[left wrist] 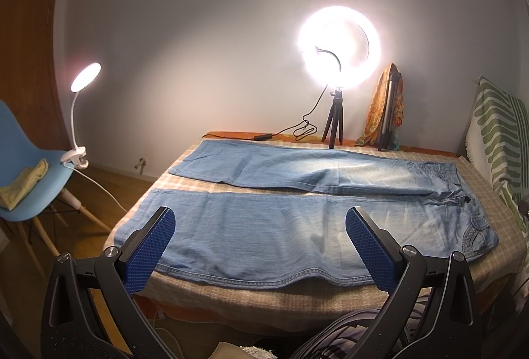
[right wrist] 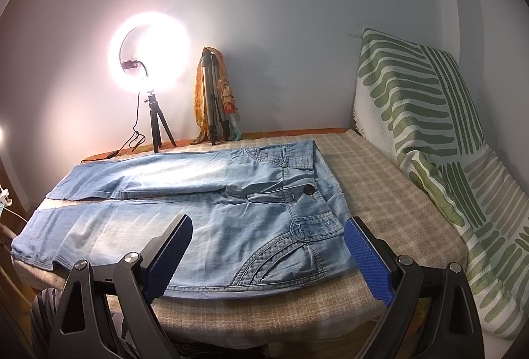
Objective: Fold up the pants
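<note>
- Left wrist view shows the jeans (left wrist: 297, 203) laid flat and unfolded on the bed (left wrist: 231, 296), both legs stretched toward the left and the waist at the right.
- Right wrist view has the same jeans (right wrist: 205, 210) with the waistband at the right, a dark button (right wrist: 309, 190) at the fly, and a stitched curved pocket (right wrist: 281, 253) on the near hip.
- A narrow strip of the checked cover shows between the two legs, so they lie side by side and apart for most of their length.
- The left gripper (left wrist: 260, 226) is above the near leg with its blue pads spread wide, nothing between them.
- The right gripper (right wrist: 267, 238) is above the near hip and pocket, its jaws likewise wide apart and empty.
- Neither gripper's pads can be seen to touch the cloth.
- A lit ring light (left wrist: 339, 45) on a small tripod stands at the far edge of the bed by the wall, its cable trailing left.
- Just beside it to the right leans a folded tripod (left wrist: 390, 107) draped with an orange scarf (left wrist: 377, 104).
- A pillow (right wrist: 426, 121) with green stripes is propped at the right end of the bed.
- Left of the bed stands a blue chair (left wrist: 29, 174) with a lit clip lamp (left wrist: 82, 101) clamped to its edge and a yellow cloth (left wrist: 23, 183) on its seat.
</note>
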`<state>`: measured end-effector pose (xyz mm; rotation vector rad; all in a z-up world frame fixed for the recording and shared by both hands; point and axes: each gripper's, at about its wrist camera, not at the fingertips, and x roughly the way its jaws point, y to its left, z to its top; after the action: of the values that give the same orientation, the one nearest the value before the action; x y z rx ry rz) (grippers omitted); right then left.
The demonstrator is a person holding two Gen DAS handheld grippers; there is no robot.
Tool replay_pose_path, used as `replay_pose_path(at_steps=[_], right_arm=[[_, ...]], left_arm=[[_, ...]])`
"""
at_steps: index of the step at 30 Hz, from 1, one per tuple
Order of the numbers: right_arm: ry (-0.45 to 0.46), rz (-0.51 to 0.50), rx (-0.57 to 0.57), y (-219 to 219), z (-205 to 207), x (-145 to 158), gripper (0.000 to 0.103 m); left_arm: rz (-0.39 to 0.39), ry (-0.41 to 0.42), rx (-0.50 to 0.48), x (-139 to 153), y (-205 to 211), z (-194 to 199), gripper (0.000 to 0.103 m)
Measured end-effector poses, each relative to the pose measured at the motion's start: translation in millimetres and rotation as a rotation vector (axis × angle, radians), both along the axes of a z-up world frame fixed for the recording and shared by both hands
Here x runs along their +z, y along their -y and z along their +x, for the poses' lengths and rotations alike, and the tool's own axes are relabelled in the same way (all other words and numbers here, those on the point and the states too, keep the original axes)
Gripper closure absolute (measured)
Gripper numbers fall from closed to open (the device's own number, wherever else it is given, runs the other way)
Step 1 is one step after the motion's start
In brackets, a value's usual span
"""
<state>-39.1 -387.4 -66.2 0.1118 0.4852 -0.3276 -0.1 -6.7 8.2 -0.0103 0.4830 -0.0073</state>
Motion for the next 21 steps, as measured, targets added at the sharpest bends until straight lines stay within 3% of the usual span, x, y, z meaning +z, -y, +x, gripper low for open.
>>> replay_pose_path(at_steps=[21], right_arm=[[0.001, 0.001, -0.001, 0.1, 0.0, 0.7, 0.008]], left_arm=[[-0.004, -0.001, -0.010, 0.7, 1.2, 0.5, 0.000]])
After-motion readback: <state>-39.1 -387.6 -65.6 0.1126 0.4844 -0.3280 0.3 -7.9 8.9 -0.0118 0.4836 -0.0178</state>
